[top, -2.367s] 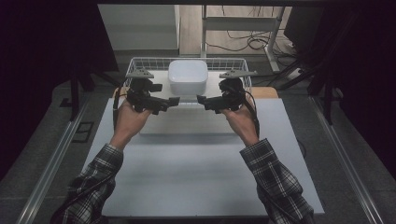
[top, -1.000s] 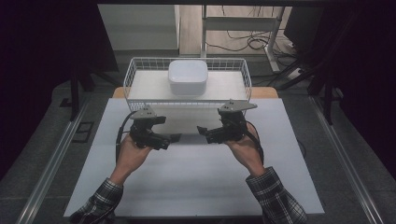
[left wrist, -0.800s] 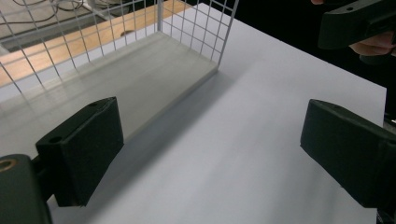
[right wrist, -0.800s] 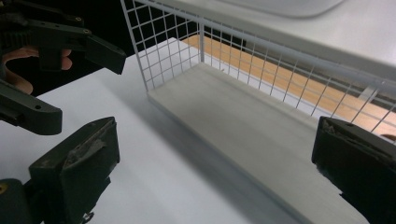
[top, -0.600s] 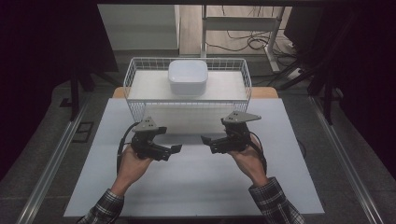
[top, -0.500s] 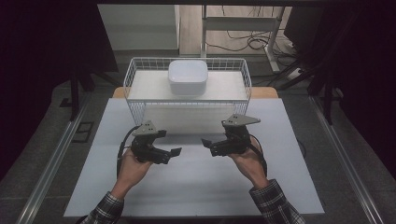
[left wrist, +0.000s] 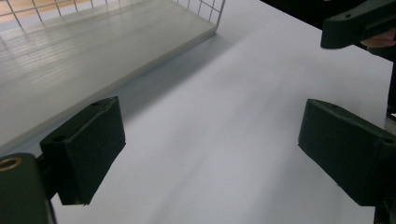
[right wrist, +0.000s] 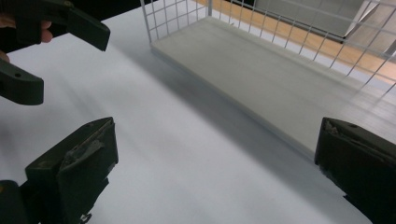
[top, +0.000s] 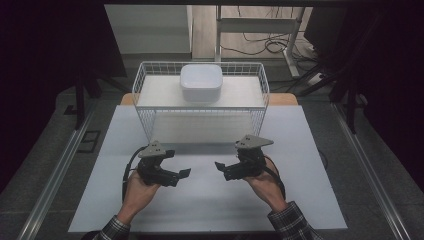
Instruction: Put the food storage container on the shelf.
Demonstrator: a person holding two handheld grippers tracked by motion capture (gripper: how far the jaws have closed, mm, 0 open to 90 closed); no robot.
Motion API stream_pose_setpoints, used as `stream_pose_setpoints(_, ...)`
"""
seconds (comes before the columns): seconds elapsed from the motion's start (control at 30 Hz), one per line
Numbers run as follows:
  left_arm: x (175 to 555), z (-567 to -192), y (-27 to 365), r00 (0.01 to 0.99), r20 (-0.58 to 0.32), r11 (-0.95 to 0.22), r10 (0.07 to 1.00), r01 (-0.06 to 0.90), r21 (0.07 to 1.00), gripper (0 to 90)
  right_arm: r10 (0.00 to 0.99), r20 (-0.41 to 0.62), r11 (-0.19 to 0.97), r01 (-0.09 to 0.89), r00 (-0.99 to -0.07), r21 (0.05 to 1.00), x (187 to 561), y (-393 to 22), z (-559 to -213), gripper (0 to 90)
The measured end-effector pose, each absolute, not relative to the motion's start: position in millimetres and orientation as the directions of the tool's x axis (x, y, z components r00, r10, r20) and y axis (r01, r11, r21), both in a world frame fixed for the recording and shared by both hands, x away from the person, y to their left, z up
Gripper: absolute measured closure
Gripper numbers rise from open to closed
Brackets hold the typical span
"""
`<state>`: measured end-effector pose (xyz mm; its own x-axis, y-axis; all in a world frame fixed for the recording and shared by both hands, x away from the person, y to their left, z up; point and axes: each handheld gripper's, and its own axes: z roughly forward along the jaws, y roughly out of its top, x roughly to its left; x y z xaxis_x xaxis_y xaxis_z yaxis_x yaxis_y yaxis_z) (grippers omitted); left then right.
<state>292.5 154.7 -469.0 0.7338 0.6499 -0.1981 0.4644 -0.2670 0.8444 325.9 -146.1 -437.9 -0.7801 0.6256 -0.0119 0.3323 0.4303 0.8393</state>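
Retreating: both grippers now lower centre of the high view, off the basket (top: 200, 95) | left gripper (top: 183, 173) jaws apart, empty | right gripper (top: 218, 165) jaws apart, empty | white box (top: 201, 82) sits in basket, upper centre | placing looks done

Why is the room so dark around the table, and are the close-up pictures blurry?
High view: light falls on the white table and wire basket; the surroundings stay nearly black. Left gripper view: the near jaws look soft. Right gripper view: the basket casts a soft shadow on the table.

Dim, dark-edged scene — soft overhead light, faint shadows, close jaws slightly blurred.
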Motion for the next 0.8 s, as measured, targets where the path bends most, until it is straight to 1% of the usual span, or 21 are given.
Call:
stream_pose_setpoints(0.23,285,-477,152,0.735,-0.196,-0.280,0.649,0.471,0.836,6.7,0.588,-0.001,0.445,0.322,-0.809,0.836,318,-146,-449,0.0)
stream_pose_setpoints(0.37,281,-481,154,0.732,-0.202,-0.277,0.651,0.477,0.834,6.7,0.586,0.002,0.448,0.327,-0.810,0.832,315,-148,-453,0.0)
stream_pose_setpoints(0.6,275,-490,159,0.726,-0.205,-0.276,0.657,0.485,0.830,5.8,0.602,-0.002,0.454,0.340,-0.798,0.823,306,-154,-461,0.0)
stream_pose_setpoints(0.8,268,-498,168,0.722,-0.208,-0.278,0.660,0.492,0.825,5.0,0.619,-0.036,0.460,0.325,-0.785,0.826,298,-164,-465,0.0)
